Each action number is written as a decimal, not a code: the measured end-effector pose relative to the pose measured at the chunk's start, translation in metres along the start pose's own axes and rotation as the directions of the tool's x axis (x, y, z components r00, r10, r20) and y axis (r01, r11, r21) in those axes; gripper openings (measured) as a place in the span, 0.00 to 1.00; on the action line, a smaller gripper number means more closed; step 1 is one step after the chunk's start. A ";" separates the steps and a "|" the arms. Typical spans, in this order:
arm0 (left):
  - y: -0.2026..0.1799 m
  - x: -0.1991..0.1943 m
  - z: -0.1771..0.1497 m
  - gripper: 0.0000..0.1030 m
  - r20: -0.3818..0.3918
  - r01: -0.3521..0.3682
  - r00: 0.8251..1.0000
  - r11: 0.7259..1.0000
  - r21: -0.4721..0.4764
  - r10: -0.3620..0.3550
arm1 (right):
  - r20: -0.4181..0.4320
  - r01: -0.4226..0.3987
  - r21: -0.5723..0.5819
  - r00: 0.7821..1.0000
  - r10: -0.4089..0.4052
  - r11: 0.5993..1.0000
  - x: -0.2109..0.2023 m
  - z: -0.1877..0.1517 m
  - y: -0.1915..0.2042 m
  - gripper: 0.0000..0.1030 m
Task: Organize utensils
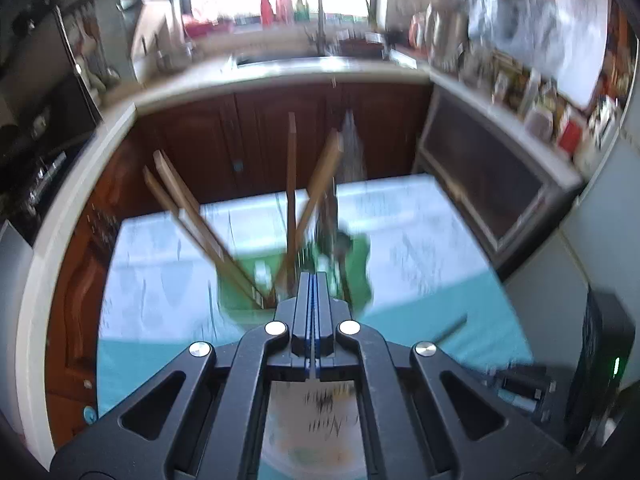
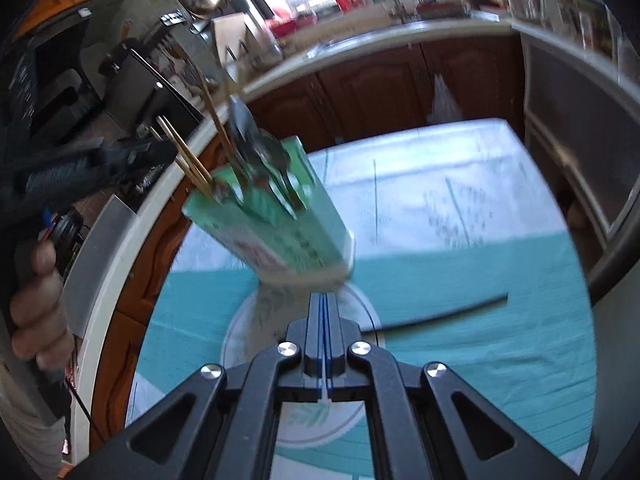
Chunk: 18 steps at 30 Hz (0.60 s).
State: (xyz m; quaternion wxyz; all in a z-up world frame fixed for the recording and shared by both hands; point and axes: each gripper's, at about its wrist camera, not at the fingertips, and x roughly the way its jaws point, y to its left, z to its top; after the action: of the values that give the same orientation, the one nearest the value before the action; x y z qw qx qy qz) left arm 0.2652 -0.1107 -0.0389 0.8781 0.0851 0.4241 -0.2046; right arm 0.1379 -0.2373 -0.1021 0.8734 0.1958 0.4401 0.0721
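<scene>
A green utensil holder (image 2: 280, 220) leans to the left above a white plate (image 2: 360, 308), with wooden chopsticks (image 2: 188, 160) and dark spoons (image 2: 244, 128) sticking out of it. In the left wrist view the holder (image 1: 356, 264) sits right at my left gripper (image 1: 313, 278), whose fingers are shut at its rim among the chopsticks (image 1: 192, 216). From the right wrist view the left gripper (image 2: 120, 152) reaches in from the left, held by a hand (image 2: 40, 300). My right gripper (image 2: 324, 298) is shut, its tips just under the holder's base. Blur hides whether they touch.
A teal and white cloth (image 2: 460, 220) covers the table, and a black stick (image 2: 444, 312) lies on it at the right. A pale counter edge (image 1: 80, 184) and brown cabinets (image 1: 260, 140) surround the table. An oven door (image 1: 488, 184) stands at the right.
</scene>
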 end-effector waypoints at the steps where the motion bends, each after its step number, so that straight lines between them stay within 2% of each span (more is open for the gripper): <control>1: 0.001 0.005 -0.009 0.00 -0.028 0.009 1.000 1.000 0.003 -0.009 | -0.030 -0.002 0.015 1.000 0.002 1.000 0.005 -0.003 -0.004 0.00; 4: 0.008 0.020 -0.039 0.00 -0.138 0.043 0.989 0.998 -0.035 -0.048 | -0.117 -0.010 0.087 0.993 0.021 0.996 0.022 -0.010 -0.015 0.00; 7: 0.020 0.030 -0.077 0.00 -0.247 0.077 0.964 0.991 -0.112 -0.103 | -0.176 -0.003 0.161 0.984 0.032 0.987 0.035 -0.016 -0.025 0.01; 9: 0.027 0.032 -0.102 0.00 -0.306 0.090 0.943 0.984 -0.155 -0.134 | -0.198 0.019 0.207 0.980 0.023 0.978 0.041 -0.017 -0.032 0.06; 13: 0.032 0.025 -0.151 0.00 -0.366 0.097 0.915 0.973 -0.209 -0.170 | -0.215 0.062 0.329 0.977 0.011 0.942 0.048 -0.013 -0.051 0.16; 16: 0.035 0.026 -0.190 0.00 -0.433 0.076 0.882 0.963 -0.259 -0.186 | -0.254 0.121 0.392 0.967 -0.019 0.912 0.058 -0.008 -0.061 0.18; 18: 0.036 0.029 -0.212 0.00 -0.483 0.067 0.852 0.957 -0.283 -0.202 | -0.287 0.147 0.433 0.958 -0.019 0.889 0.065 -0.004 -0.066 0.18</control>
State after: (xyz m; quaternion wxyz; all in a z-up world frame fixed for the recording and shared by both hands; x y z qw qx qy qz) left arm 0.1463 -0.0184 -0.1946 0.7223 -0.0081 0.6676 -0.1802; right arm 0.1711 -0.2766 -0.1790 0.7371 0.3612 0.5695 -0.0431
